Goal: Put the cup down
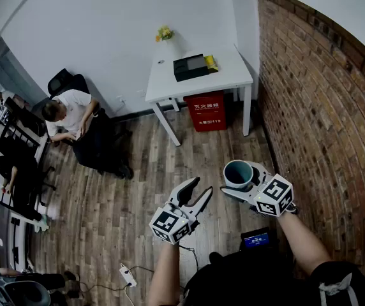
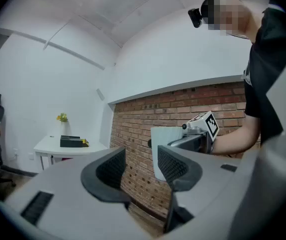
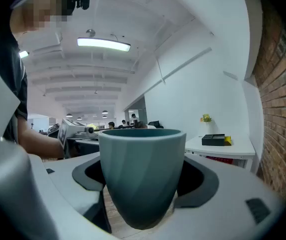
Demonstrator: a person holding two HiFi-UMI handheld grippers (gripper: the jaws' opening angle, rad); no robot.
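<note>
Cup (image 1: 238, 173), teal, faceted wall, no handle in sight; upright and mouth up, pinched between the two jaws of the right gripper (image 1: 243, 181), carried over the wood-plank floor (image 1: 138, 190) at near right, well apart from the table

Right gripper: jaws wide, dark pads pressed on both sides of the cup's body

Left gripper (image 1: 200, 189): jaws spread, nothing between them; just left of the right gripper, not touching the cup

Head view only:
- white table (image 1: 230, 75) far, against the white wall, beside the brick wall (image 1: 323, 107) at right
- black box (image 1: 190, 67) on the table, a yellow item (image 1: 210, 62) touching its right end, yellow flowers (image 1: 164, 34) at the far edge
- red cabinet (image 1: 206, 111) under the table; white characters on its front too small to read, the digits 119 legible on the lower line
- seated person in a white shirt (image 1: 67, 110) at far left
- white power strip (image 1: 128, 275) on the floor, near left
- small lit blue screen (image 1: 256, 238) near the wearer's body; its text too small to read

Right gripper view only: the cup's empty-looking rim at close range, a long ceiling light (image 3: 103, 44), an open office with distant people beyond, and the left gripper's marker cube at left

Left gripper view only: the cup from the side, looking pale, half hidden behind the right-hand jaw, with the right gripper's marker cube (image 2: 208, 124) against the bricks

Marker cubes carry black-and-white square patterns, no readable words
</note>
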